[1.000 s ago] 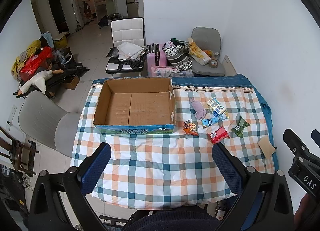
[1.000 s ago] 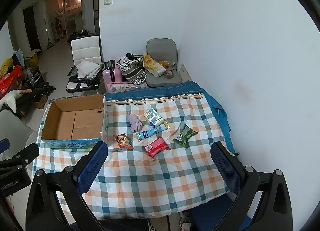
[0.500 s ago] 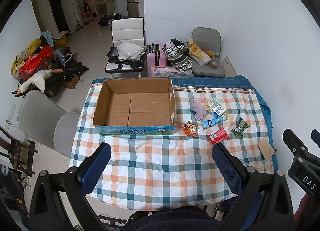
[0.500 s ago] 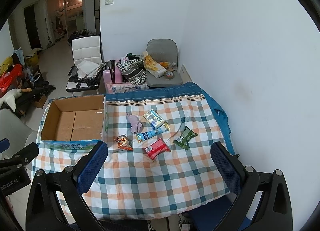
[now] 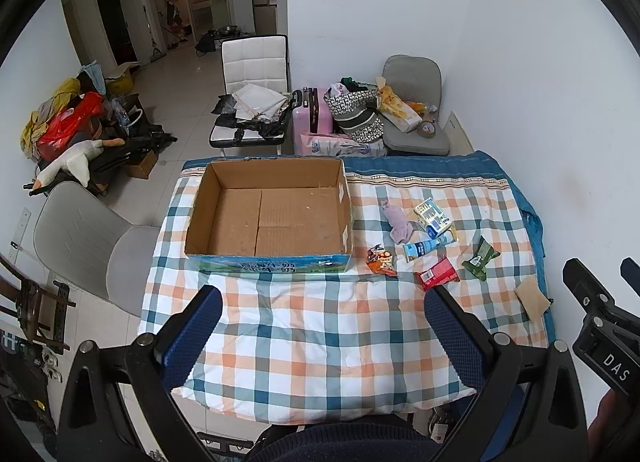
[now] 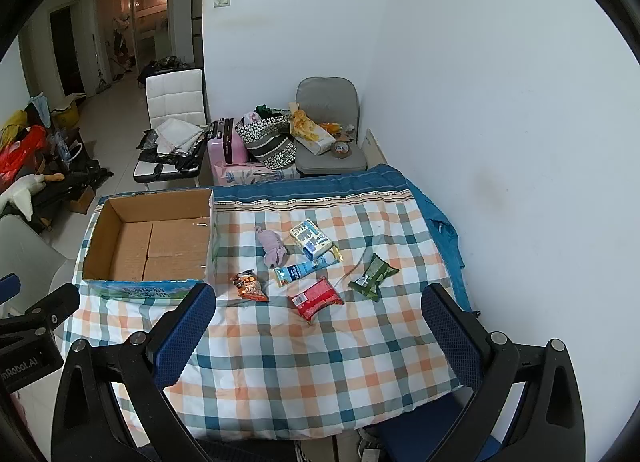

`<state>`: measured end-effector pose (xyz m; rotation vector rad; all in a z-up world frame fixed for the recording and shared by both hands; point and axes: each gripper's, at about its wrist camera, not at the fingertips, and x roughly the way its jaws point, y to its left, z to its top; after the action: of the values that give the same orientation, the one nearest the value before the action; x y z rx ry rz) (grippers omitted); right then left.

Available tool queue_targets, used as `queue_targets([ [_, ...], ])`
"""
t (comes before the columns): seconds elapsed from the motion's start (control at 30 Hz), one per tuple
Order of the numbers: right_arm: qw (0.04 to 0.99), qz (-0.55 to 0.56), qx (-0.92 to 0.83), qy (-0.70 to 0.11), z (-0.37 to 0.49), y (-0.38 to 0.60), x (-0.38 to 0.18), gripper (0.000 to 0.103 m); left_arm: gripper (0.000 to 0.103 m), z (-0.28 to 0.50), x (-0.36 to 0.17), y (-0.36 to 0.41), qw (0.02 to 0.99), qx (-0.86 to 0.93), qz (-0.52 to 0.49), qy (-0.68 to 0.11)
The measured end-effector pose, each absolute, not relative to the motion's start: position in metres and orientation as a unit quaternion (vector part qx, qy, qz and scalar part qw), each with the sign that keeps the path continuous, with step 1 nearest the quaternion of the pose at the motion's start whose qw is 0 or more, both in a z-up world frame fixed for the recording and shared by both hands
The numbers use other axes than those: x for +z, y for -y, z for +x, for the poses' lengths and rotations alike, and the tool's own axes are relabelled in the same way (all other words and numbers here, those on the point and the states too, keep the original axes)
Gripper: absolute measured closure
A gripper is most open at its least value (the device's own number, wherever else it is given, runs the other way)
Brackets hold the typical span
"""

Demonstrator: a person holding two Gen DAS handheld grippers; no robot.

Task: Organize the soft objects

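Observation:
An open, empty cardboard box (image 5: 268, 214) (image 6: 152, 238) stands on the checked tablecloth (image 5: 320, 326). To its right lie a purple cloth (image 5: 396, 222) (image 6: 273, 248), a white-blue packet (image 5: 434, 216) (image 6: 311, 240), a blue tube pack (image 5: 428, 246) (image 6: 306, 269), an orange snack bag (image 5: 382, 260) (image 6: 249, 285), a red packet (image 5: 438, 274) (image 6: 317, 298) and a green packet (image 5: 480, 258) (image 6: 373, 276). My left gripper (image 5: 320, 332) is open and empty, above the table's near edge. My right gripper (image 6: 318, 332) is open and empty, nearer than the packets.
A tan pad (image 5: 532, 298) lies at the table's right edge. The white wall (image 6: 500, 142) runs along the right side. A grey chair (image 5: 84, 238) stands left of the table. Behind it stand a white chair (image 5: 254, 102), a pink suitcase (image 5: 310, 114) and a loaded grey chair (image 5: 412, 118).
Both grippers have drifted slightly; the table and objects sit a little higher in view. Nothing was taken hold of or moved.

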<state>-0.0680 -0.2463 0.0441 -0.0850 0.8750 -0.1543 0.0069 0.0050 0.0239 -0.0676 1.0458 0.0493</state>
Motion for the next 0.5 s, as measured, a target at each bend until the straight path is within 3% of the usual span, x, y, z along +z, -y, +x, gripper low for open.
queue_targets([
  [0.5, 0.902, -0.041, -0.072, -0.423, -0.066, 0.242, 0.042, 0.0, 0.0, 0.016, 0.02, -0.003, 0.863, 0.023, -0.036, -0.503],
])
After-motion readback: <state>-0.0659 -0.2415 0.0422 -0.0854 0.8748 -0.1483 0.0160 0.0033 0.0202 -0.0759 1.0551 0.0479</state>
